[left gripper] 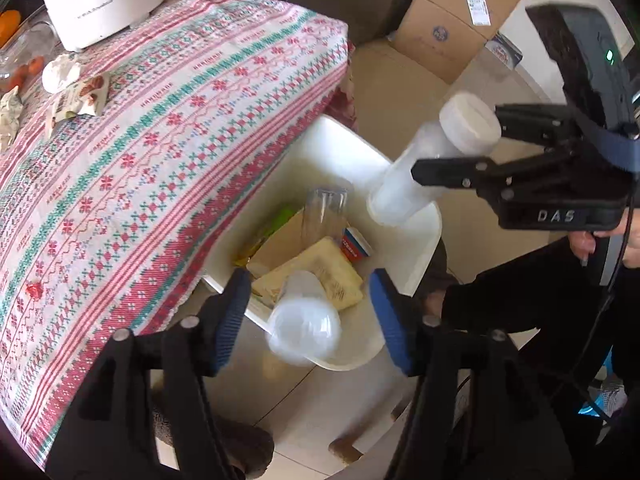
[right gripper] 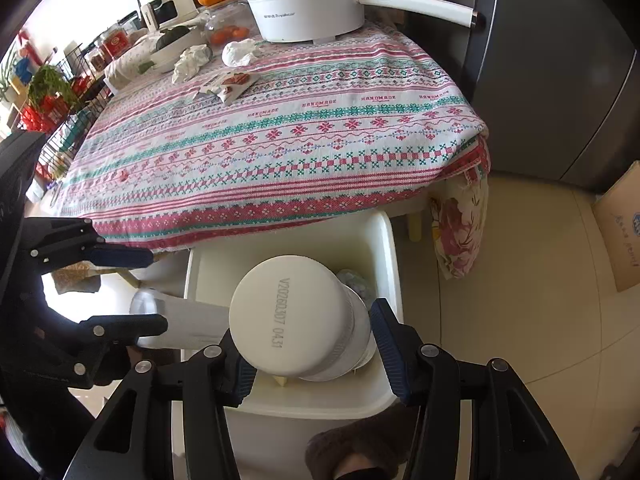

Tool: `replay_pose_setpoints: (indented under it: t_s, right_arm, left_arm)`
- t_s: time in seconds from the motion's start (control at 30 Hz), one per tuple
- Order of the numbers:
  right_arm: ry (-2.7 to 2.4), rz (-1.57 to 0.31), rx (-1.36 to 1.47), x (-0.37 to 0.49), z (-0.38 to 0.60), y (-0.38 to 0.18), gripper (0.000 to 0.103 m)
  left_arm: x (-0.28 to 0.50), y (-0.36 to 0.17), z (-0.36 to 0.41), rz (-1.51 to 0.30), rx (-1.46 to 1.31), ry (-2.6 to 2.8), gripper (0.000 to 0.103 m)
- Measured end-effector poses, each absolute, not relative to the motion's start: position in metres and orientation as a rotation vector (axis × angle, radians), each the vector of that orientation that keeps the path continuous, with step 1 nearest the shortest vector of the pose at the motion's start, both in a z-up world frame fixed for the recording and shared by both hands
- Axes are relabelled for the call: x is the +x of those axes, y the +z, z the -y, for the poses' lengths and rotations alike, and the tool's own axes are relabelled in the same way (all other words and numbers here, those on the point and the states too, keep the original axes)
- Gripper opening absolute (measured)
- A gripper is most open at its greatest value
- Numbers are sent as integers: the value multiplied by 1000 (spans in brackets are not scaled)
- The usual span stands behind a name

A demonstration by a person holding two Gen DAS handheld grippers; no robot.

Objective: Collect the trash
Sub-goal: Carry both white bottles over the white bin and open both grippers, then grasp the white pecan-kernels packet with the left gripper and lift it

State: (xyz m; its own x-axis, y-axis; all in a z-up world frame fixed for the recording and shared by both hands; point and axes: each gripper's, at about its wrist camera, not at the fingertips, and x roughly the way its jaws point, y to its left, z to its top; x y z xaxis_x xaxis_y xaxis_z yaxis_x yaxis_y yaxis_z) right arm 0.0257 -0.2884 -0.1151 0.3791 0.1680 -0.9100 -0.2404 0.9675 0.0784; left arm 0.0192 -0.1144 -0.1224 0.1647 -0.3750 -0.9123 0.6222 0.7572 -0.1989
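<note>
A white trash bin (left gripper: 424, 240) stands on the floor beside the table and holds cardboard, wrappers and a clear cup; it also shows in the right wrist view (right gripper: 390, 248). My left gripper (left gripper: 310, 316) is open above the bin, and a blurred translucent plastic cup (left gripper: 304, 322) hangs between its fingers, apart from both pads. My right gripper (right gripper: 312, 344) holds a white-capped plastic bottle (right gripper: 294, 320) over the bin, with a gap at the right pad; the bottle also shows in the left wrist view (left gripper: 436, 160). Crumpled tissues (right gripper: 240, 52) and a snack wrapper (right gripper: 230, 82) lie on the tablecloth.
The table under a patterned cloth (right gripper: 280, 140) carries a white electric pot (right gripper: 304, 4), a glass bowl with oranges (right gripper: 228, 28) and kitchen clutter. A grey fridge (right gripper: 540, 60) stands to the right. Cardboard boxes (left gripper: 452, 20) sit on the tiled floor.
</note>
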Motion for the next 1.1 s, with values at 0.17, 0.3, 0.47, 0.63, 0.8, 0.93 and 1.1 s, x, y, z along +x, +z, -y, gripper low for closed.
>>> replay_pose_setpoints:
  t_s: [0.17,0.3,0.47,0.63,0.8,0.93,1.1]
  right_arm:
    - [257,-1157,-68,26,289,-115,53]
    - [255,-1166,-69,26,289,-116,53]
    - [252,-1178,-55,29,289,-117,54]
    - [232,-1150,-28,32,290,-110,74]
    - [223,-1129,-17,35,290,-103,76]
    - [213,-1120,-16,38,288,-98,77]
    - [208,-1105,-26,44,281,-91,78]
  left_arm:
    - [23,-109,100,-1184,220,-698,68]
    - [26,-103,84,-1168,211,-648,72]
    - [31,-97,62,-1151,181,-590,76]
    - [39,-92,41,-1135,139,-530,81]
    - [48,-88,24,-1132,102,-478,83]
    - [55,-84,13,-1124,80,-439,84]
    - [66,-80,-3,-1118,49,-385,86]
